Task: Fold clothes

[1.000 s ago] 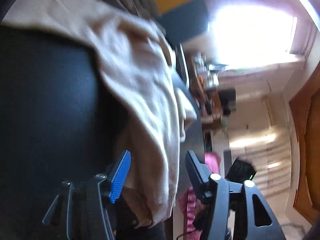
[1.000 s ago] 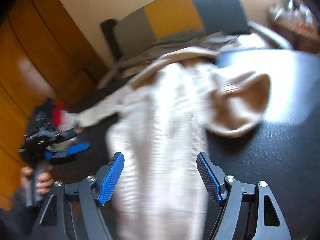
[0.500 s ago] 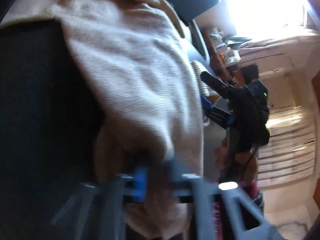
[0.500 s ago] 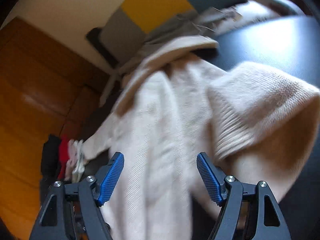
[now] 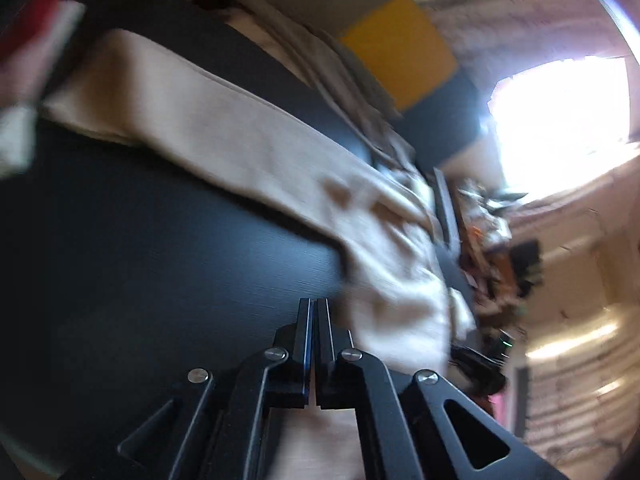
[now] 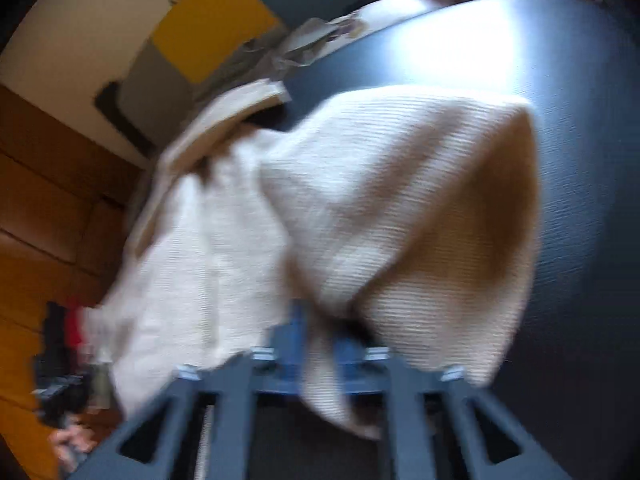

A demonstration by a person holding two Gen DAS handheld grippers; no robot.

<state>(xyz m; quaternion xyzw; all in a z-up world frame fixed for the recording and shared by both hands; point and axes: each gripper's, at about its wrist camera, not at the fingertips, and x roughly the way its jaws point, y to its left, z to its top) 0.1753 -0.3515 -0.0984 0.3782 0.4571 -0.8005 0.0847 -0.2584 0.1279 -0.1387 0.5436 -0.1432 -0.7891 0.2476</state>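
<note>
Right gripper (image 6: 324,344) had pinched a fold of the cream sweater (image 6: 360,208), which spread toward the upper left across the dark table (image 6: 580,160). Left gripper (image 5: 314,308) was shut, empty (sweater just right).

Both grippers' fingers have closed, the right gripper (image 6: 320,344) pinching the sweater (image 6: 360,208).

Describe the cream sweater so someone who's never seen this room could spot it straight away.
Find the dark table in front of the yellow and grey cushions. The cream sweater sprawls across its top, one fold bunched up at the right gripper. It is the only pale ribbed knit lying on the black surface.
</note>
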